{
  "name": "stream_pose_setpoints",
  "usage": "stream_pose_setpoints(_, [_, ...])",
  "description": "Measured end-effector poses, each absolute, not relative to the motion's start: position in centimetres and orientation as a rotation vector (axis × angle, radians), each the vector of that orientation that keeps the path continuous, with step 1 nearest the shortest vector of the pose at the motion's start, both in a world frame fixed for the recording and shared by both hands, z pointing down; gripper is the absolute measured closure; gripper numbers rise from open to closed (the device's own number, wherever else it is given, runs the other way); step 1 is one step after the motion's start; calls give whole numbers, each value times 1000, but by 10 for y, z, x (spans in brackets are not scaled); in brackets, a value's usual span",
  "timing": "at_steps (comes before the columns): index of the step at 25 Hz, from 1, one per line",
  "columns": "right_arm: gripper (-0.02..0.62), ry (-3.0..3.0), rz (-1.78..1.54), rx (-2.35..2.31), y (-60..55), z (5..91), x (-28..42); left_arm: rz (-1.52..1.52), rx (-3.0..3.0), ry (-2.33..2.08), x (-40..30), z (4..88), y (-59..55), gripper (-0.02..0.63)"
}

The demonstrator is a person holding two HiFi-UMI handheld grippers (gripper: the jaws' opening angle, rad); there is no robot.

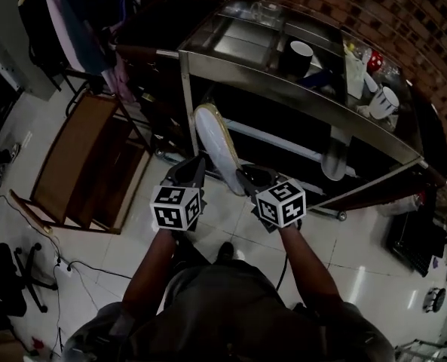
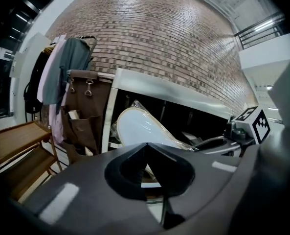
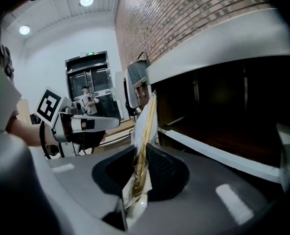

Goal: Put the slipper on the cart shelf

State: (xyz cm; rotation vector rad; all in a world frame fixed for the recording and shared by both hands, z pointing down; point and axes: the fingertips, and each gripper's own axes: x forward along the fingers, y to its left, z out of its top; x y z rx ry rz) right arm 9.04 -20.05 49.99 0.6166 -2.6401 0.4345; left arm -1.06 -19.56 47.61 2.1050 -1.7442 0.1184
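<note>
A white slipper (image 1: 215, 149) in a clear plastic wrap stands on edge in front of the steel cart (image 1: 283, 89), level with the dark lower shelf (image 1: 283, 138). My right gripper (image 1: 247, 178) is shut on its near end. In the right gripper view, the wrapped sole (image 3: 144, 131) runs edge-on up from between the jaws of that gripper (image 3: 142, 153). My left gripper (image 1: 189, 173) hangs just left of the slipper, shut and holding nothing. The left gripper view shows the slipper's white sole (image 2: 140, 129) beyond the closed tips of my left gripper (image 2: 145, 146). A second pale slipper (image 1: 335, 157) lies on the lower shelf to the right.
The cart's top tray holds a black-and-white mug (image 1: 300, 53), a white mug (image 1: 385, 100) and small items. A wooden folding rack (image 1: 80, 164) and a clothes rail with garments (image 1: 80, 21) stand left of the cart. A brick wall (image 1: 374, 6) runs behind.
</note>
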Motion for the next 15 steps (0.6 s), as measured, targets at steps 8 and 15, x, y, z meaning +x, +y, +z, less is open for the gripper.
stream_pose_setpoints(8, [546, -2569, 530, 924, -225, 506, 187, 191, 2264, -1533, 79, 475, -227, 598])
stream_pose_setpoints(15, [546, -2493, 619, 1215, -272, 509, 230, 237, 2383, -1347, 118, 479, -265, 598])
